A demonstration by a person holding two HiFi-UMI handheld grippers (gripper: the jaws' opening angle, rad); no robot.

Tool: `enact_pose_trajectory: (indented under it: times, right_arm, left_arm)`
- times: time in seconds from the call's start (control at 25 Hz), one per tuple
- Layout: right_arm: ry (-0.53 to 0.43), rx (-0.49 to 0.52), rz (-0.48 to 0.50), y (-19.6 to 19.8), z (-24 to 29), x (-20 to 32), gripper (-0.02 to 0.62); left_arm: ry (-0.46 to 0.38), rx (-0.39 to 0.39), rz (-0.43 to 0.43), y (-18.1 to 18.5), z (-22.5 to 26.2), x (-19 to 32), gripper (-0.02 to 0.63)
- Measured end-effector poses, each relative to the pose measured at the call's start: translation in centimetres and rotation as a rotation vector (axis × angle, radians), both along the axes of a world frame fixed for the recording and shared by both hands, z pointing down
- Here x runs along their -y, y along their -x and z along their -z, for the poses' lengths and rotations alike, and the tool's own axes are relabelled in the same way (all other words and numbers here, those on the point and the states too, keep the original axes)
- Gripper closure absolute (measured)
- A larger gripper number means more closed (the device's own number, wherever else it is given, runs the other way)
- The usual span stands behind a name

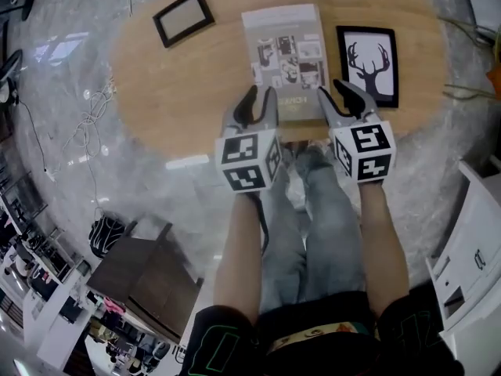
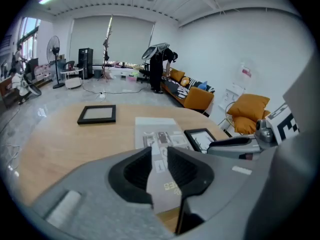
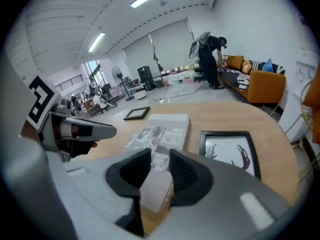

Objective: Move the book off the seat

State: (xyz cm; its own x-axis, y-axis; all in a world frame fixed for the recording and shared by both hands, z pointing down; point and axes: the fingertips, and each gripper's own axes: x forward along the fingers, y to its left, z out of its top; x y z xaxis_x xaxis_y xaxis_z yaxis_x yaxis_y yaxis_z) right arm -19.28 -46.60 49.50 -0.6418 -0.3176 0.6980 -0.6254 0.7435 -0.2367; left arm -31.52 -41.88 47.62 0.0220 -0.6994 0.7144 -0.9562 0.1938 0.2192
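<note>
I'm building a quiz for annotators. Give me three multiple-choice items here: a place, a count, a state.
1. Relative to the blank frame and the antler picture, the book lies: A between them; B left of both; C right of both.
2. Frames on the wooden top: A one; B two; C four.
3. The book is: A upright; B flat and closed; C open.
Answers: A, the head view shows one frame on each side; B, only those two show; B, its cover faces up.
</note>
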Motion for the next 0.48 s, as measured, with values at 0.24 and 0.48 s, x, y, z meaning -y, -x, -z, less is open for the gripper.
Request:
enact_pose_trajectory:
  times: [0.24, 0.48]
  right_arm:
    - [-0.053, 0.028, 0.129, 2.3, 6.2, -1.5, 0.591]
    - [-0.014, 0.233, 0.051, 5.8, 16.0, -1.3, 0.592]
  left_arm:
    - [0.003, 0.008, 0.042, 0.9, 5.1, -1.1, 0.597]
    - [-0.13, 0.002, 0.101, 4.1, 14.6, -0.9, 0.595]
